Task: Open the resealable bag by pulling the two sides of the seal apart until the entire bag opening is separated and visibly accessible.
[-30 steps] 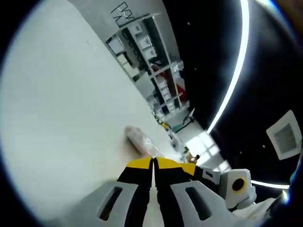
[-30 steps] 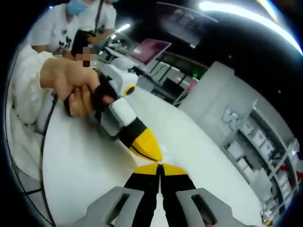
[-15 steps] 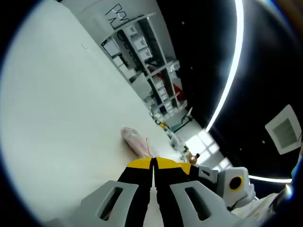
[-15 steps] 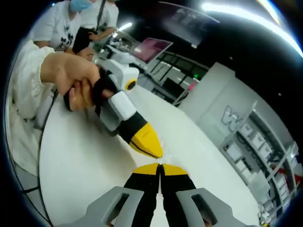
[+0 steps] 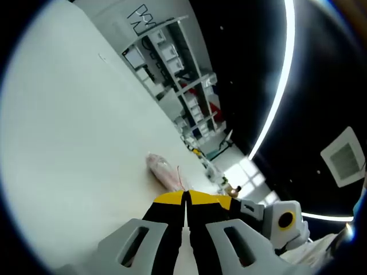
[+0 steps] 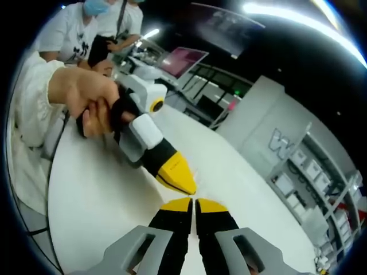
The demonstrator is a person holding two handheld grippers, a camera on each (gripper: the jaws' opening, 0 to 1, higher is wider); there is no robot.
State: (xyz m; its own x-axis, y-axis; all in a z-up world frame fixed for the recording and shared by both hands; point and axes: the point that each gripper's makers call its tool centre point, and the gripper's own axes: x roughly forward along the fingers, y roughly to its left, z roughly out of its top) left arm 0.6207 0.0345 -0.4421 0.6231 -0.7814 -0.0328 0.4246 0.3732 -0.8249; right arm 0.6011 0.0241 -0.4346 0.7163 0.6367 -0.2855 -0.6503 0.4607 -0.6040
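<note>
Above white table [image 6: 103, 206], tools tip-to-tip, hand [image 6: 86, 100] gripping

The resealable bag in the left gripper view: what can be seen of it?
The resealable bag is clear, crinkled plastic with a pinkish tint, lying stretched out on the white table. Its near end runs behind the yellow tips of the left tongs, whose jaws are together; whether they pinch the seal cannot be told. Its contents are too blurred to tell.

A broad white table [image 5: 74, 143] fills the left of the left gripper view. Open shelving [image 5: 178, 74] with bins stands at upper centre, below a dark ceiling with a curved light strip [image 5: 281, 86]. In the right gripper view, what may be a pink screen [image 6: 182, 61] sits upper centre.
</note>
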